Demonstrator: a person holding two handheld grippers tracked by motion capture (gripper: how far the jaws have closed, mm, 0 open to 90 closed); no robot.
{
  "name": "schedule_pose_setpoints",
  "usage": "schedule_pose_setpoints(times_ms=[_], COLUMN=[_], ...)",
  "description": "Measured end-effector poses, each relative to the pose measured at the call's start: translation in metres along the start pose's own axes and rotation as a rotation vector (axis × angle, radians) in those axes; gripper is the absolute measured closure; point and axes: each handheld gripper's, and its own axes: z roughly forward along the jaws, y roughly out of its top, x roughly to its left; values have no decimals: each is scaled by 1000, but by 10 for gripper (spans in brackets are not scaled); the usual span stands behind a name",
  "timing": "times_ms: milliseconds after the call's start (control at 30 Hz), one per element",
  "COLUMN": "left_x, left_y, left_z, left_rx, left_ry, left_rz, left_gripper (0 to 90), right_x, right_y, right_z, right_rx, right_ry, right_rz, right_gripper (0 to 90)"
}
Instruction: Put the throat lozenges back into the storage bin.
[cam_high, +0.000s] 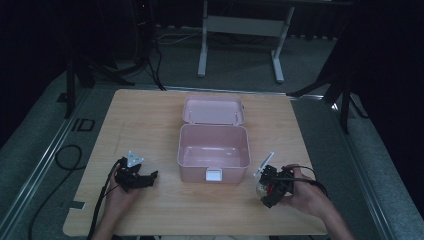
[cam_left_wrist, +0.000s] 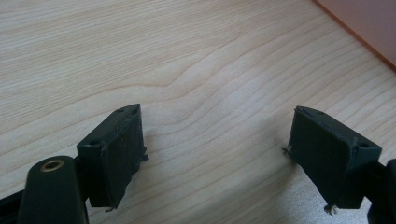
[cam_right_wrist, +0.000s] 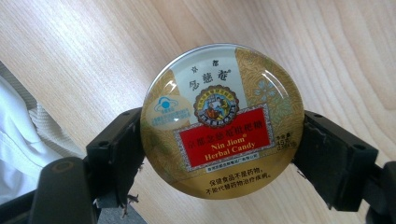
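High view. The right tongs (cam_high: 267, 186) hold a round candy tin (cam_high: 261, 189) low over the wooden surface (cam_high: 150, 115), just right of the open pink box (cam_high: 214, 152). The box lies to the left of the tin, its long axis across the surface, its lid (cam_high: 213, 110) folded back on the far side and a white latch (cam_high: 213, 174) on the near wall. The right hand (cam_high: 307, 195) is the nearer one to the box opening; the likely coming move is a short carry leftward and over the rim. The left tongs (cam_high: 145, 179) rest left of the box.

Left gripper view. The left tongs (cam_left_wrist: 215, 154) stand wide apart with nothing between them; a pink box edge shows at upper right.

Right gripper view. The right tongs (cam_right_wrist: 222, 154) clamp the tin (cam_right_wrist: 223, 120) by its rim, lid facing the camera. Legible: "Nin Jiom Herbal Candy" on a red panel, with Chinese characters above and below.
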Motion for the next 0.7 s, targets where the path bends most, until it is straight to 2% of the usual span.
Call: schedule_pose_setpoints(times_ms=[700], left_x=[0], left_y=[0], left_z=[0], left_rx=[0], left_ry=[0], left_rz=[1], left_gripper=[187], right_x=[-14], right_y=[9], right_z=[-30], right_rx=[10], right_ry=[-19], right_rz=[-29], right_gripper=[204])
